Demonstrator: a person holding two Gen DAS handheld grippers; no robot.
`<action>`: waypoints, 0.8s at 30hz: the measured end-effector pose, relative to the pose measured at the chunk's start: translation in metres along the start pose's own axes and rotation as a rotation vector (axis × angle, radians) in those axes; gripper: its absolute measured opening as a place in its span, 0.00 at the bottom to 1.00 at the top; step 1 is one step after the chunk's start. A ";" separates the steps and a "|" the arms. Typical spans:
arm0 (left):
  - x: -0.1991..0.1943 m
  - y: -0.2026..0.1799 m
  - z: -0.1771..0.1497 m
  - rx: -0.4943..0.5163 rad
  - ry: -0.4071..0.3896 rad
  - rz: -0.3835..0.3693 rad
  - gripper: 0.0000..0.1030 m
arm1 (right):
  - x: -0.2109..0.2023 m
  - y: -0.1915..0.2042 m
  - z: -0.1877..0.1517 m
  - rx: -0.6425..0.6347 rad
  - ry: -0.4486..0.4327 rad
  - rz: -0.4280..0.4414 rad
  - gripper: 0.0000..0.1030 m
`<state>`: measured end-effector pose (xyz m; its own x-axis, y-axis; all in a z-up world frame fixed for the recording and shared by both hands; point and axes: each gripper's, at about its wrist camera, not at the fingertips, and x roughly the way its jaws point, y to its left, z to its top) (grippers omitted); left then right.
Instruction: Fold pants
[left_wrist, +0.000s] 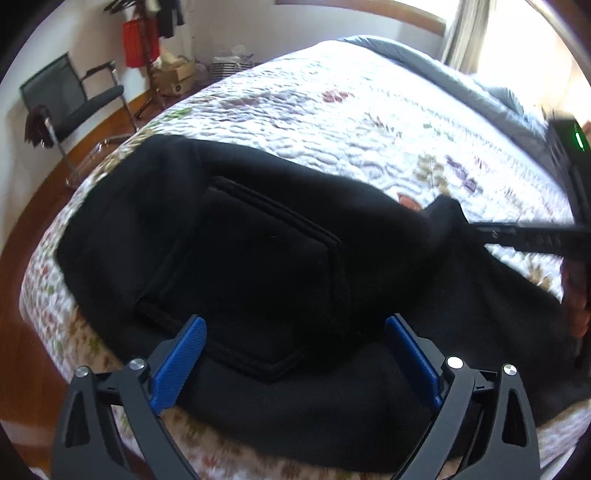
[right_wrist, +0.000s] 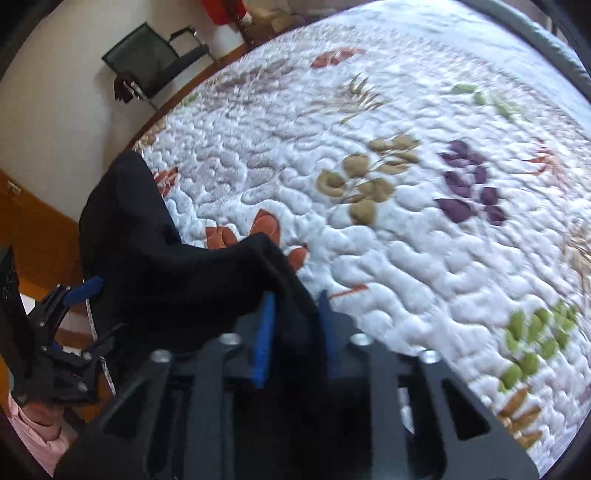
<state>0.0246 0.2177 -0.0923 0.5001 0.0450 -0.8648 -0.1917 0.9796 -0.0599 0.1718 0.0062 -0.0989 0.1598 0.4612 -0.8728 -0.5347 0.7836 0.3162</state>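
Black fleece pants (left_wrist: 258, 266) with a stitched back pocket lie folded over near the edge of the quilted floral bedspread (left_wrist: 351, 110). Left claw (left_wrist: 295, 363) hangs wide and empty above them. Right claw (right_wrist: 295, 325) stands narrow with a fabric corner between its blue pads (right_wrist: 264, 343), seemingly loosely. Judged step: laying down a fold; next, free that corner and smooth.

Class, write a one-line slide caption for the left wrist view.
Open left hand-held gripper hovers over black pants lying on a floral quilt, pocket side up.
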 end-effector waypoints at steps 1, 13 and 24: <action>-0.006 0.005 -0.002 -0.016 -0.006 0.000 0.95 | -0.013 -0.003 -0.008 -0.002 -0.028 -0.012 0.31; -0.025 -0.093 -0.022 0.158 0.019 -0.201 0.94 | -0.167 -0.125 -0.230 0.405 -0.175 -0.288 0.30; 0.020 -0.239 -0.057 0.450 0.079 -0.157 0.97 | -0.262 -0.206 -0.379 0.730 -0.323 -0.496 0.34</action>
<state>0.0323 -0.0263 -0.1238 0.4248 -0.1078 -0.8988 0.2737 0.9617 0.0140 -0.0740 -0.4338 -0.0758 0.5107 0.0123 -0.8596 0.2909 0.9385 0.1862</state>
